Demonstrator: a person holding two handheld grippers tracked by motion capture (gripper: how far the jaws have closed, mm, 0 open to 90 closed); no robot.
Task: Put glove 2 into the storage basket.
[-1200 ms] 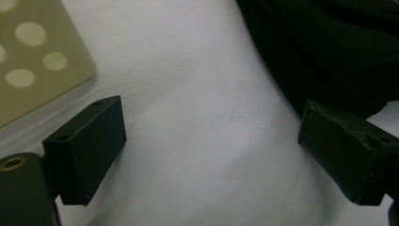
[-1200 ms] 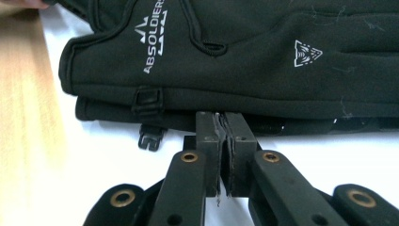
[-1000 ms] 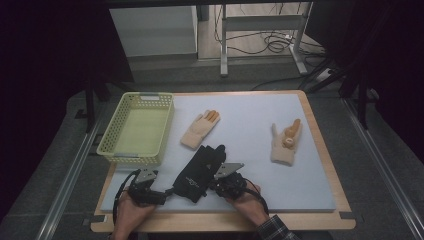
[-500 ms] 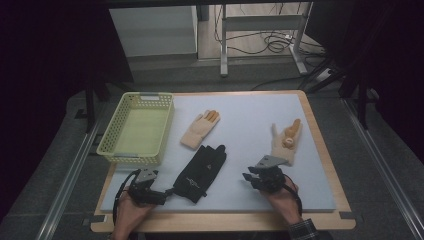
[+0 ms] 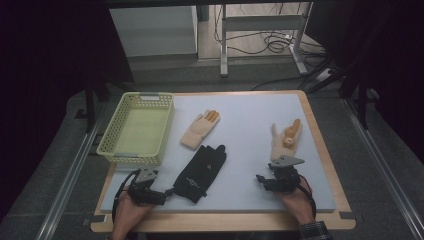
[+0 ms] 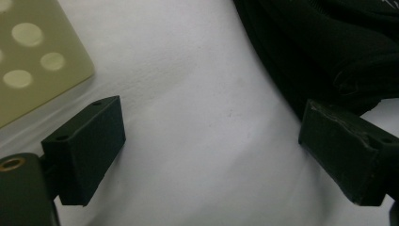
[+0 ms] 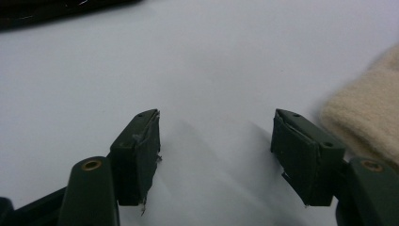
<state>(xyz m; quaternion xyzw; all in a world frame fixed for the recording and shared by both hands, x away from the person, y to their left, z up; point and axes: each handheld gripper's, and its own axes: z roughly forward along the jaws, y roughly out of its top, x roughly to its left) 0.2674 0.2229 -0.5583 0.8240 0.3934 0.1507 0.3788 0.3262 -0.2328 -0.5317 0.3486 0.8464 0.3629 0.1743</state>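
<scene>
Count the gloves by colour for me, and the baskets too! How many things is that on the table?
Beige gloves: 2
Black glove: 1
Basket: 1
Total: 4 things

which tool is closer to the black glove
Left. The left tool sits right at the black glove's cuff end, jaws open, one jaw beside its edge. The right tool is off to the glove's right, near the beige glove.
</scene>
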